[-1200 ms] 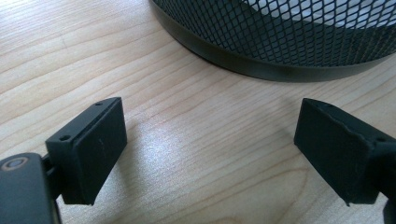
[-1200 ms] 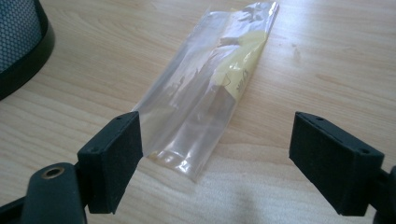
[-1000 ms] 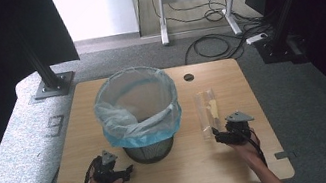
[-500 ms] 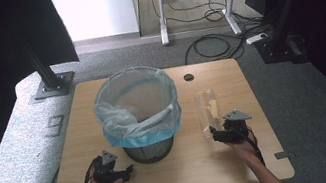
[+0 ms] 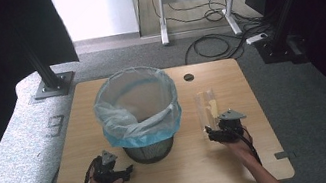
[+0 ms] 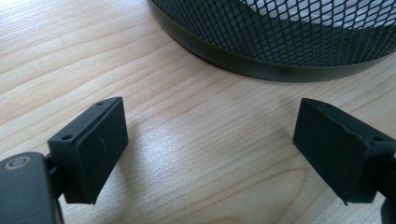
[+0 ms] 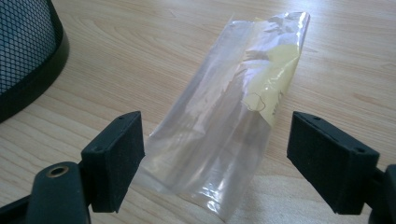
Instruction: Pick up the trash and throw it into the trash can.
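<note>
1. The left gripper [image 5: 124, 170] rests on the light wooden table [image 5: 204, 165], just left of the black wire-mesh waste bin lined with a pale blue plastic bag [image 5: 138, 113]; its jaws are spread and hold nothing.
2. The bin looks empty, so nothing is binned yet.
3. Right of the bin, the clear crinkled plastic wrapper with a yellow patch [image 7: 229, 121] lies flat on the table.
4. The right gripper [image 7: 215, 163] straddles the wrapper's near end, jaws wide apart. Gripping, lifting and dropping it in remain, I'd judge.
</note>
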Available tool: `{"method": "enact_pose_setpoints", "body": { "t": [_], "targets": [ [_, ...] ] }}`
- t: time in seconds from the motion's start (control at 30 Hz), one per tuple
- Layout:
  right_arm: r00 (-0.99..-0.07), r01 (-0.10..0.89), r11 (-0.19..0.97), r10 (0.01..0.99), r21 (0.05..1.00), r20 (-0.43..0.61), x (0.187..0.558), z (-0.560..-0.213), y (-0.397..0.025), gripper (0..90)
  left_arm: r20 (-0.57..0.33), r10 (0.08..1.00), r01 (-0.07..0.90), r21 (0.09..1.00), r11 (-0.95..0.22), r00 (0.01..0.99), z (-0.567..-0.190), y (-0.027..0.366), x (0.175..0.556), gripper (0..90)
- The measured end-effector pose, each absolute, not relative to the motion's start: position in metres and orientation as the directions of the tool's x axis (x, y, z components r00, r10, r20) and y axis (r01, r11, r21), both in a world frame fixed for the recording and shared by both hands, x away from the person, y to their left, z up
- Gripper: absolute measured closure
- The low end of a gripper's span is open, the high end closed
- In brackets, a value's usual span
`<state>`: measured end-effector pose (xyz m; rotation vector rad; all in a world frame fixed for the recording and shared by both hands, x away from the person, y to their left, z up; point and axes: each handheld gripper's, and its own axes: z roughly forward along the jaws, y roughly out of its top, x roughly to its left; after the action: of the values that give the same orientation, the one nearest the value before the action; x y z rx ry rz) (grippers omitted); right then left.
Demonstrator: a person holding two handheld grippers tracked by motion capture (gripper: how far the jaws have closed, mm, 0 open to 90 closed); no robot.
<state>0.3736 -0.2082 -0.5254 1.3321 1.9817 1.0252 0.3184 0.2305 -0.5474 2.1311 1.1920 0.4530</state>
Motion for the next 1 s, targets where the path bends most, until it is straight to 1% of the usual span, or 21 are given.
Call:
{"method": "enact_pose_setpoints", "body": {
  "t": [0.47, 0.87, 1.0],
  "targets": [
    [-0.371, 0.521, 0.228, 0.928, 0.823, -0.023, 0.378, -0.525, -0.203, 18.4, -0.013, 0.849, 0.626, 0.682, -0.378, 0.528, -0.547, 0.23, 0.318, 9.9],
    [-0.351, 0.526, 0.187, 0.936, 0.829, 0.011, 0.382, -0.523, -0.207, 18.6, -0.013, 0.85, 0.626, 0.682, -0.378, 0.527, -0.547, 0.23, 0.319, 9.9],
    [-0.353, 0.525, 0.201, 0.936, 0.827, -0.003, 0.385, -0.525, -0.202, 18.6, -0.013, 0.85, 0.626, 0.682, -0.378, 0.527, -0.547, 0.23, 0.319, 9.9]
  ]
}}
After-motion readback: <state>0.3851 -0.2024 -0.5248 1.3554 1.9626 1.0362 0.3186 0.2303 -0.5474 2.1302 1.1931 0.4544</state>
